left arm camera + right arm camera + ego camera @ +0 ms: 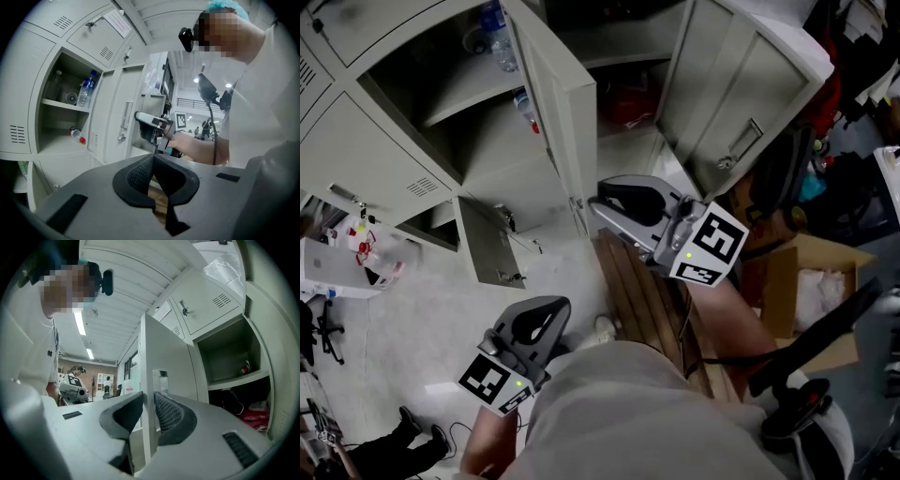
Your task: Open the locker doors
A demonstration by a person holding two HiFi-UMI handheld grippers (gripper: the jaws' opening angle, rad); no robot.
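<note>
The grey locker bank (pixel 356 141) stands with several doors swung open. My right gripper (pixel 600 200) is at the free edge of the tall middle locker door (pixel 561 103). In the right gripper view that door's edge (pixel 161 357) runs up between the pads of the right gripper (pixel 149 405), and both pads lie against it. My left gripper (pixel 546 315) hangs low over the floor, apart from the lockers. Its pads meet at the tip of the left gripper (pixel 153 161), with nothing between them. The left gripper view also shows the right gripper (pixel 149 124) at the door (pixel 125 115).
Water bottles (pixel 86 89) stand on the shelf of an open compartment. Another open door (pixel 741 94) stands at the right and a small low one (pixel 487 246) at the left. A wooden bench (pixel 647 291) and a cardboard box (pixel 816 281) lie below me.
</note>
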